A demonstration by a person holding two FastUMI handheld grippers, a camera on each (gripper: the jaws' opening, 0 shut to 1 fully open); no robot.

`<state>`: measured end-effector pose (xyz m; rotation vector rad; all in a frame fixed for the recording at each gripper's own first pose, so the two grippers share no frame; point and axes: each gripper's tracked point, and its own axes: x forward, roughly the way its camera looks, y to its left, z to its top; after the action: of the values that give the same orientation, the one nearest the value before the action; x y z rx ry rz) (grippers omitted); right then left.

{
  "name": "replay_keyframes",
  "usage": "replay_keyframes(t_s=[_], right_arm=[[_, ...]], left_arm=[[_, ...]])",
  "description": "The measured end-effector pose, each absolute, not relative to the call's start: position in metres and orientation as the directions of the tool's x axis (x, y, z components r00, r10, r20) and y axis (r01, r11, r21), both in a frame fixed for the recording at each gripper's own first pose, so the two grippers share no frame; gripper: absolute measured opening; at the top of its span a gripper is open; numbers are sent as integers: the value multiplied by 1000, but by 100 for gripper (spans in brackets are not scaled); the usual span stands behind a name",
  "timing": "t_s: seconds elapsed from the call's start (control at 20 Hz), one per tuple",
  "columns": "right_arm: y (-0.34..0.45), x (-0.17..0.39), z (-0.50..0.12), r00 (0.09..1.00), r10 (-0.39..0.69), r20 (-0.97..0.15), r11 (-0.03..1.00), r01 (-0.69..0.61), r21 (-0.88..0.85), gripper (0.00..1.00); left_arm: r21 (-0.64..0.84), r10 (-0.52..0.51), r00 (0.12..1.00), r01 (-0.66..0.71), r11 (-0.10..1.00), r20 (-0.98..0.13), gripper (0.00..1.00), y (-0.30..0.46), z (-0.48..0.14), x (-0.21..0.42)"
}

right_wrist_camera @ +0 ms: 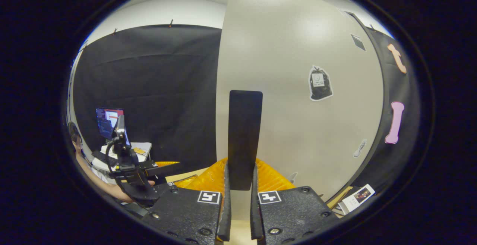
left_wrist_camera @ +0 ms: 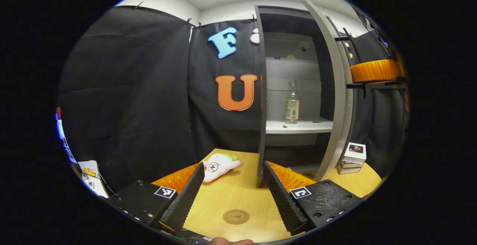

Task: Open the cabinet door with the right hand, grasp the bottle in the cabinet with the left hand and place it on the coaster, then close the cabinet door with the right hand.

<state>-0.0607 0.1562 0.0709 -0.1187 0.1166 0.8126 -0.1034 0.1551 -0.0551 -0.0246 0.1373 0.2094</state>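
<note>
Two fingers of the right gripper (right_wrist_camera: 240,200) pinched the black handle (right_wrist_camera: 245,137) to hold the cabinet door (right_wrist_camera: 298,51) open, while the left gripper (left_wrist_camera: 233,185), fingers spread, faced the bottle (left_wrist_camera: 292,103) at center right.

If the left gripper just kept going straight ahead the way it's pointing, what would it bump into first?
Probably the cabinet's front side edge. The left gripper, open, aims over the table at that edge beside the open door; the bottle stands slightly right of the line. Depth is uncertain.

Wooden table (left_wrist_camera: 238,196) bears coaster (left_wrist_camera: 236,216), plush toy (left_wrist_camera: 220,166), boxes (left_wrist_camera: 353,158)
</note>
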Motion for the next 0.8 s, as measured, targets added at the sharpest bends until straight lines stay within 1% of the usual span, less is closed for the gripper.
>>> replay_keyframes(t_s=[0.15,0.35,0.4,0.55,0.75,0.8], right_arm=[[139,-72,74,686,712,-148,686,-725,-61,24],[106,-101,73,727,674,-131,731,-682,-28,24],[94,-106,70,741,660,-126,745,-667,-14,22],[62,-105,69,789,604,-111,795,-607,5,23],[37,-108,67,857,507,-91,862,-505,52,23],[35,-110,65,874,479,-86,878,-475,64,21]], left_arm=[[9,169,975,-170,985,-145,95,138,-54,-103],[36,115,985,-112,993,-125,95,112,-46,-95],[42,102,986,-97,994,-128,95,104,-46,-90],[42,68,990,-63,997,-126,94,73,-39,-67],[58,45,997,-41,997,-61,97,43,-10,-27],[65,40,998,-38,997,-43,97,39,-3,-15]])
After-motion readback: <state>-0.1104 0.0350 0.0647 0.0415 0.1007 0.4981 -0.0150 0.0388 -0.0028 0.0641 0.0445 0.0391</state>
